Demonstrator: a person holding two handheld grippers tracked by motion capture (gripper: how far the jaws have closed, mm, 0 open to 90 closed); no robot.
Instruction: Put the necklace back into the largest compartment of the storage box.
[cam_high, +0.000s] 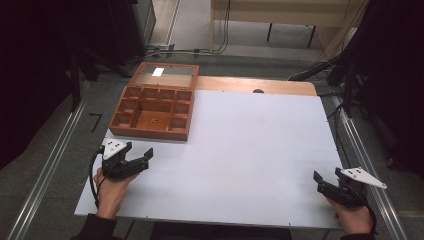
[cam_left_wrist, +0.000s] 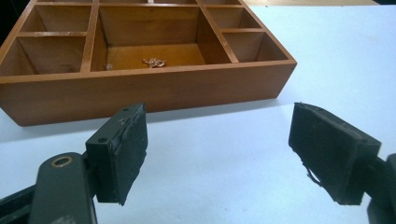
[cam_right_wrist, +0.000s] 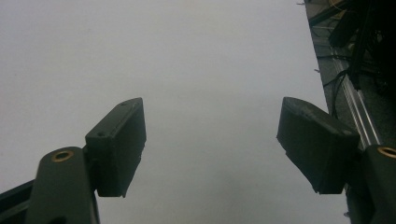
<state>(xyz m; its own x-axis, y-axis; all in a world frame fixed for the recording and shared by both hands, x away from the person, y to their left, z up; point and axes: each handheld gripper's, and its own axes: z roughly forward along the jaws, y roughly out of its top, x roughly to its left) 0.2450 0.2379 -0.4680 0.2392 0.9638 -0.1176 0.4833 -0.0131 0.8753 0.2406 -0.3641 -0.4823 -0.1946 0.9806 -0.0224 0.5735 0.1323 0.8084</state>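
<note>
A wooden compartment box (cam_high: 152, 107) with its glass lid (cam_high: 165, 75) swung back sits at the table's far left. In the left gripper view the box (cam_left_wrist: 140, 88) is close ahead, and a small golden scrap (cam_left_wrist: 154, 62) lies in its large middle compartment. My left gripper (cam_high: 139, 152) rests at the near left of the white table (cam_high: 240, 150), just short of the box, open and holding nothing. The left gripper (cam_left_wrist: 217, 154) has its jaws spread wide. My right gripper (cam_high: 327, 179) is at the near right corner, also open and empty, its jaws (cam_right_wrist: 212, 144) spread over bare tabletop.
A metal rail (cam_high: 367, 165) runs along the table's right side and another (cam_high: 45, 170) along the left. Cables (cam_high: 310, 70) lie on the floor beyond the table's far edge. A wooden strip (cam_high: 260, 86) shows at the table's far edge.
</note>
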